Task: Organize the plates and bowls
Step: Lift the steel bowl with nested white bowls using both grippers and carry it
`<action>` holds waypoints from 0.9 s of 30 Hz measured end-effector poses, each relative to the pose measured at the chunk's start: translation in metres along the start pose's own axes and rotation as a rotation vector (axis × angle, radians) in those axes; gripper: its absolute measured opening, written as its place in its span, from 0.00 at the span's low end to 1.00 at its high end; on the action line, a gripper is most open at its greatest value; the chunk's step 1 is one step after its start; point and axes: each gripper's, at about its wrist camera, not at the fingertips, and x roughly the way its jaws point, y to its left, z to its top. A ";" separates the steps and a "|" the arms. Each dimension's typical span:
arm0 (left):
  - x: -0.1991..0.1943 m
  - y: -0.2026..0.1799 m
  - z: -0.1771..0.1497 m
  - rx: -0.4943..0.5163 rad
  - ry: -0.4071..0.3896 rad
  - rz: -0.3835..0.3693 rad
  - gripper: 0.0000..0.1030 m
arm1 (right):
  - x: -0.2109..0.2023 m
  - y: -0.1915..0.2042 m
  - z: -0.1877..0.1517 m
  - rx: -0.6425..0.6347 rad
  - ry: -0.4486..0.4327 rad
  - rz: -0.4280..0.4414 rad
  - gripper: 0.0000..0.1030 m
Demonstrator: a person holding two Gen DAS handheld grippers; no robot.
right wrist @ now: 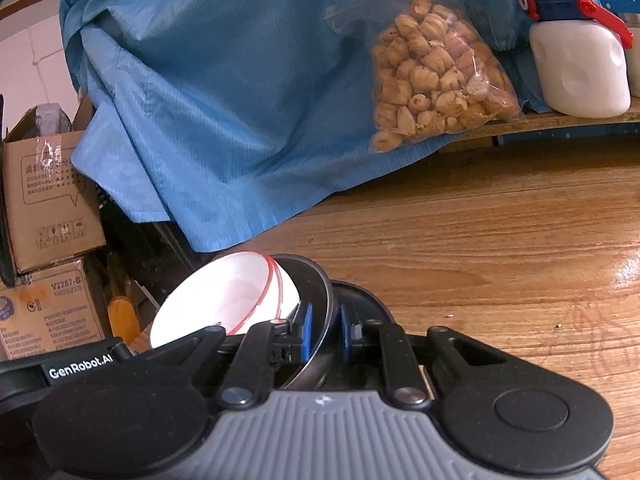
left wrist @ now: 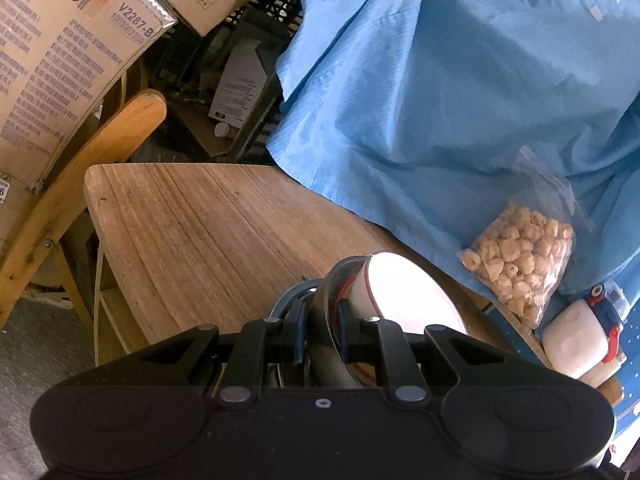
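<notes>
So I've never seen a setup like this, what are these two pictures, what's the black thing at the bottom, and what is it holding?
Each picture comes from a camera on a hand-held grabbing tool, looking forward along its two fingers. A person holds one tool in each hand; there is no robot arm. The black shape at the bottom is the tool itself. In the left-hand view, the left tongs are shut on the rim of a dark metal bowl with a white bowl nested in it. In the right-hand view, the right tongs grip the same stack. Beyond them are a wooden table, a blue cloth, a bag of snacks and a white bottle.
</notes>
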 end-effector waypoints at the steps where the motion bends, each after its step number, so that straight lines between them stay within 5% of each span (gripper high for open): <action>1: 0.000 0.000 0.001 -0.002 0.000 -0.001 0.15 | 0.000 0.000 0.001 0.002 -0.002 0.000 0.16; 27: 0.009 0.002 0.006 -0.003 0.005 -0.006 0.16 | 0.007 -0.001 0.003 0.009 -0.007 0.005 0.17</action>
